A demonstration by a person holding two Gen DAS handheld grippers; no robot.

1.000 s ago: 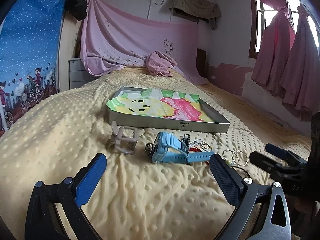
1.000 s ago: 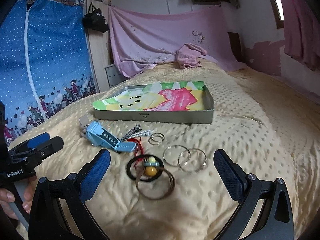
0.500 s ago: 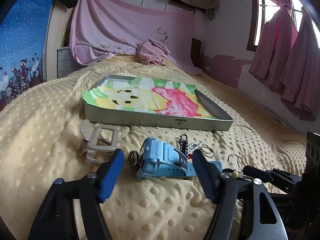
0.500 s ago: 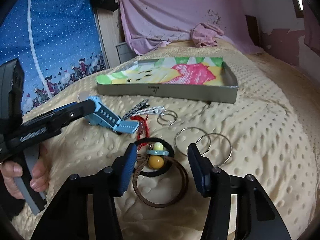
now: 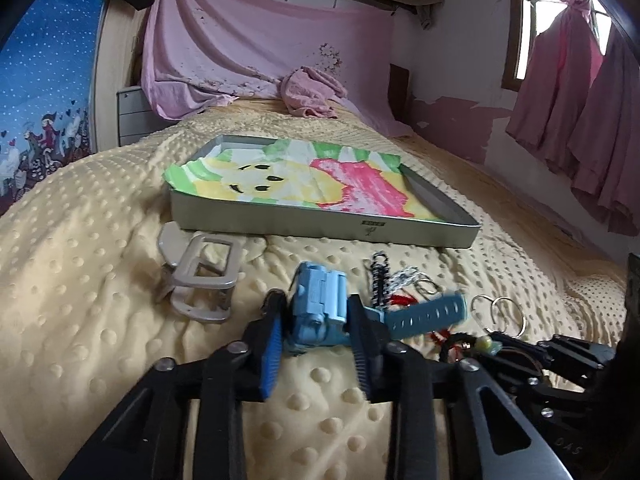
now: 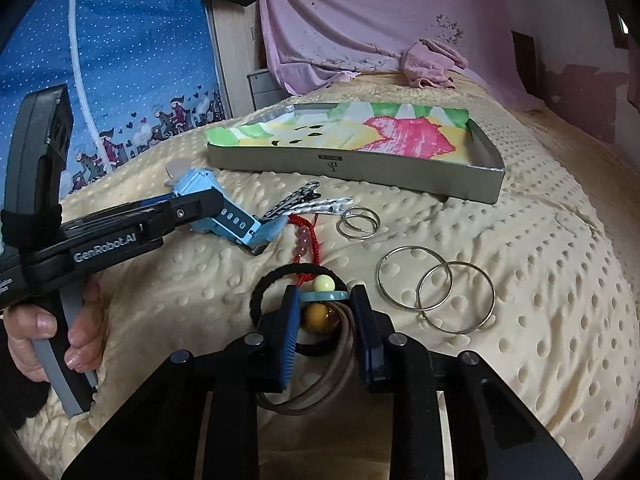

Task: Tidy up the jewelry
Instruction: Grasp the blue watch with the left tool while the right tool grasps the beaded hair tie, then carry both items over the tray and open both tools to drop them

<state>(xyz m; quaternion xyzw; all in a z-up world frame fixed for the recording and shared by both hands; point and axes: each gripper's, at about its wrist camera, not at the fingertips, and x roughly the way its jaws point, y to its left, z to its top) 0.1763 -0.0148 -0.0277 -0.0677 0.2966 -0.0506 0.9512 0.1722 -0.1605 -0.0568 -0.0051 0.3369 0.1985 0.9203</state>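
Left gripper: my left gripper (image 5: 316, 336) was closing its jaws around the blue watch (image 5: 320, 308), one blue pad on each side of the watch case; the pads looked to be touching its sides, so I was grasping it.
Watch: it lay on the yellow blanket (image 5: 100, 280), just in front of the tray (image 5: 320, 224), with its strap stretched out toward the right.
Right gripper: my right gripper (image 6: 326, 312) was closing its jaws on the hair tie (image 6: 264, 284), whose beads (image 6: 320, 314) sat right between the pads; the amber bead looked pinched on both sides, so I was grasping that too.
Hair tie: a black loop with a pale bead, a teal disc and an amber bead, lying on the blanket over a brown band (image 6: 320, 392) and touching it.
Red cord: a red cord with pink beads (image 6: 306, 240) ran from the hair tie up toward the watch strap.
Rings: two large metal rings (image 6: 436, 288) overlapped just right of my right gripper; a smaller pair of rings (image 6: 358, 222) lay further back, near the tray.
Hair clips: patterned clips (image 6: 308, 202) lay between the watch and the small rings.
Buckle: a beige buckle (image 5: 204, 276) rested left of the watch, near the tray's front wall.
Tray: it held only a bright drawing (image 5: 304, 180), green, yellow and pink.
Hand: my left hand (image 6: 60, 340) was wrapped round the left gripper's handle.
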